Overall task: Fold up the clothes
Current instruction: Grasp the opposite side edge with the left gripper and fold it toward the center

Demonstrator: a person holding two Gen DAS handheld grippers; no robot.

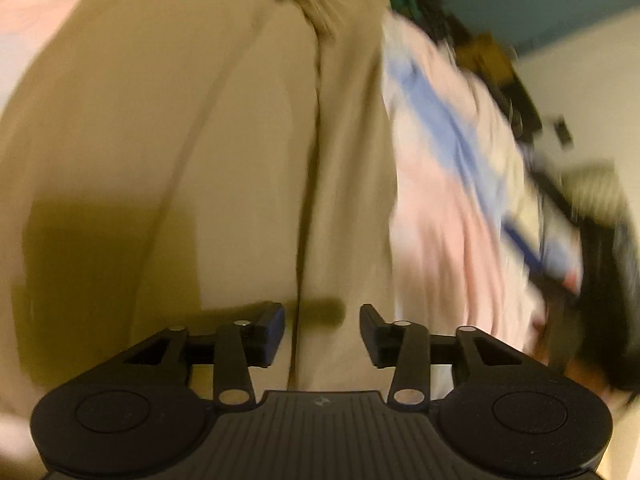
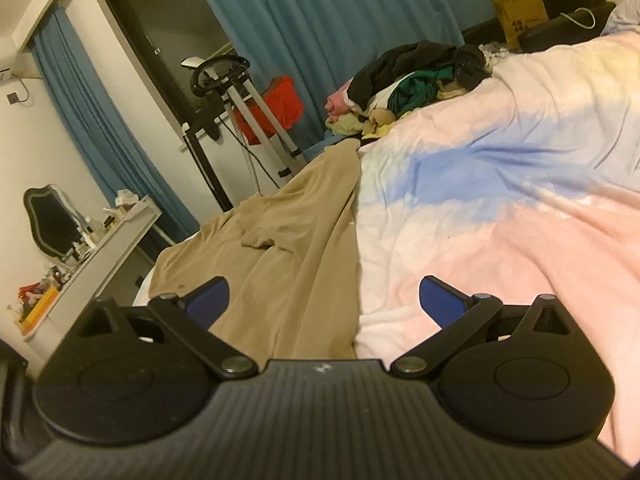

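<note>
Closest to my left lens, the left gripper has its jaws parted by a moderate gap with nothing between them; tan cloth fills the space behind. That tan garment lies spread on the bed, and a long crease or folded edge runs away from me right through the gap. The view is smeared by motion, so I cannot tell whether the fingers touch the fabric or hover just above it.

Over on the right view, the right gripper is spread wide and holds nothing. It sits low and tilted, straddling the garment's right edge where it meets the pink and blue duvet.

My judgement is that the step in hand is getting a grip on the near end of the garment before a fold. To do that well I want each gripper pinching only the tan cloth, not the duvet beneath, and both bites level so the fold line stays straight. I would bring the right one left onto the edge before closing, and smooth the bunched wrinkle further up first.

Far beyond, a pile of clothes waits on the bed near the blue curtain
</note>
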